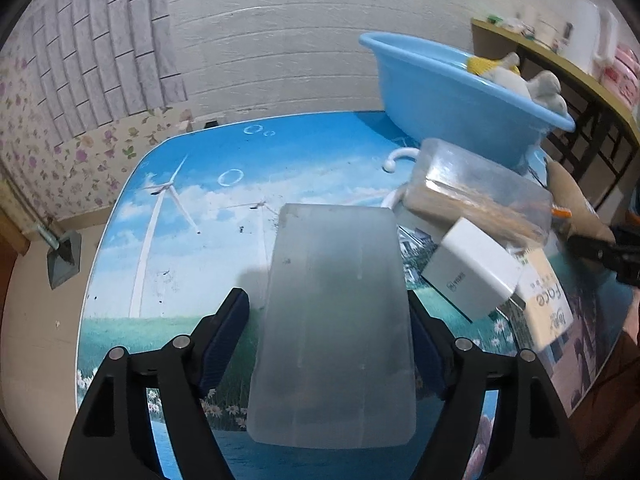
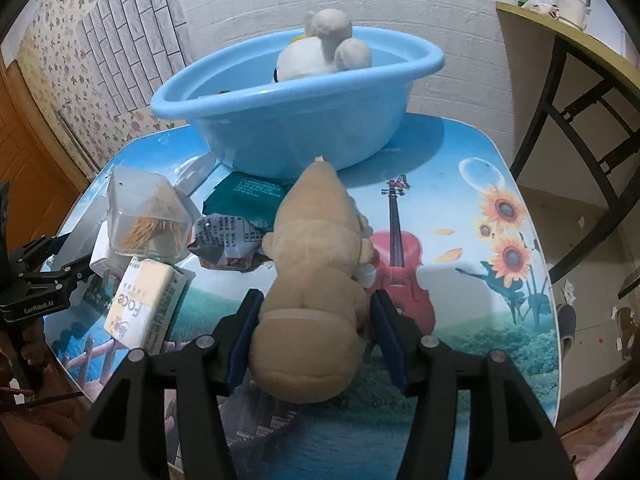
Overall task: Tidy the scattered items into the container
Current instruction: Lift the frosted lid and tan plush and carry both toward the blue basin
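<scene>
My left gripper [image 1: 326, 304] is shut on a frosted translucent plastic case [image 1: 334, 320] held above the table. My right gripper [image 2: 316, 304] is shut on a tan plush toy [image 2: 316, 280], its body pointing toward the blue basin [image 2: 288, 120]. The basin holds a white plush toy [image 2: 320, 52]; both also show in the left wrist view, the basin [image 1: 448, 100] at upper right and the plush [image 1: 524, 80] inside it. Left of my right gripper lie a clear toothpick box [image 2: 148, 216], a "Face" tissue pack [image 2: 144, 304], a crumpled wrapper [image 2: 228, 240] and a teal packet [image 2: 248, 196].
A white charger cube [image 1: 472, 272] and a white hook [image 1: 400, 158] lie by the toothpick box [image 1: 480, 196]. The picture-printed table [image 2: 480, 240] ends at a rounded edge on the right. A wooden desk [image 2: 580, 52] stands right of it; the brick-pattern wall is behind.
</scene>
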Action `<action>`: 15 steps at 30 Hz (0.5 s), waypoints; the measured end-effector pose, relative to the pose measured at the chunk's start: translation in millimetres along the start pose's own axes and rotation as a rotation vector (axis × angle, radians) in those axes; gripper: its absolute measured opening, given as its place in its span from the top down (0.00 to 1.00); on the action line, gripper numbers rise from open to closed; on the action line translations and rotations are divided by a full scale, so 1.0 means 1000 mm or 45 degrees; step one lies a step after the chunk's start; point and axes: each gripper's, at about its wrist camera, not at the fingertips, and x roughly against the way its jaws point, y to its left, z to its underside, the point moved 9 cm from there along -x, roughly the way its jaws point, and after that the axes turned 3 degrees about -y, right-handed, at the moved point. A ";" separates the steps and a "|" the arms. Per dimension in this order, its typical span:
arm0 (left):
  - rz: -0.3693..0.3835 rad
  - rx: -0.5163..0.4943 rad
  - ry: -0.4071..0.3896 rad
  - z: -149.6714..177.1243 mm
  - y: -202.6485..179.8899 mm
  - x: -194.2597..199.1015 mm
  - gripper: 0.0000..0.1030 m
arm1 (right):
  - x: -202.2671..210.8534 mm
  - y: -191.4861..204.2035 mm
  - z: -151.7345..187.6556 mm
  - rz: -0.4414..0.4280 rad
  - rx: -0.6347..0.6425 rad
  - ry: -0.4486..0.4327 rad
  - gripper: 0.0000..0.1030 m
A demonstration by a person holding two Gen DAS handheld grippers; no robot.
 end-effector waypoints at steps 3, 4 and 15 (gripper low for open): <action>-0.001 0.002 -0.017 -0.001 0.000 0.001 0.40 | -0.002 0.000 0.000 0.006 -0.010 -0.003 0.47; 0.003 0.007 -0.018 -0.001 0.001 0.001 0.40 | -0.001 0.000 -0.001 0.003 -0.011 -0.009 0.48; -0.005 0.063 -0.003 0.000 0.008 0.008 0.40 | 0.013 0.000 -0.005 -0.025 -0.013 -0.049 0.54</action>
